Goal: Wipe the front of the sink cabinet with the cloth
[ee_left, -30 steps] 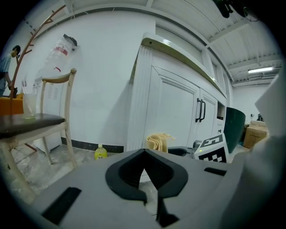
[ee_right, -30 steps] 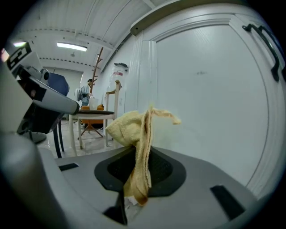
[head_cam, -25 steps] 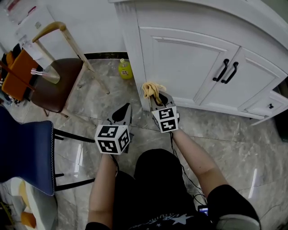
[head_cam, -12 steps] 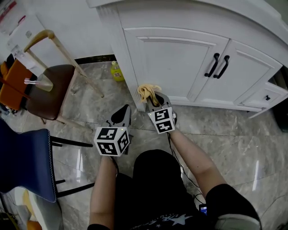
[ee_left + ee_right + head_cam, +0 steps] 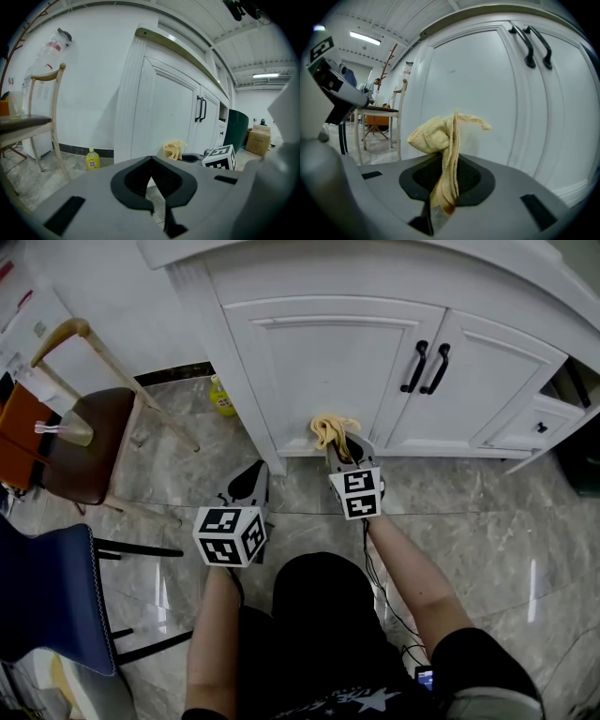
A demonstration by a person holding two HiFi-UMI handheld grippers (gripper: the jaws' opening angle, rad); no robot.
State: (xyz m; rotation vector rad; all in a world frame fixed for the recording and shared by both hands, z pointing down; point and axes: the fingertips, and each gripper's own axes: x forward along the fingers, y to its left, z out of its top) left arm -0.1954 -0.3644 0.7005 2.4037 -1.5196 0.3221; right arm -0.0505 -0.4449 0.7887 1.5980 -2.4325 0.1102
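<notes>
Sliding rightward off the corner post, our right gripper (image 5: 337, 444) is pinching the yellow cloth (image 5: 330, 428) low before the sink cabinet (image 5: 234, 277), near its left door (image 5: 319, 362); we judge wiping is starting, while our left gripper (image 5: 255, 479) is hanging back, pressed together, empty

Right gripper (image 5: 339, 446): yellow cloth (image 5: 330, 428) bunched at its tip, right by the foot of the sink cabinet (image 5: 319, 352) door ahead. Left gripper (image 5: 255, 476) beside it, lower left, over floor.
</notes>
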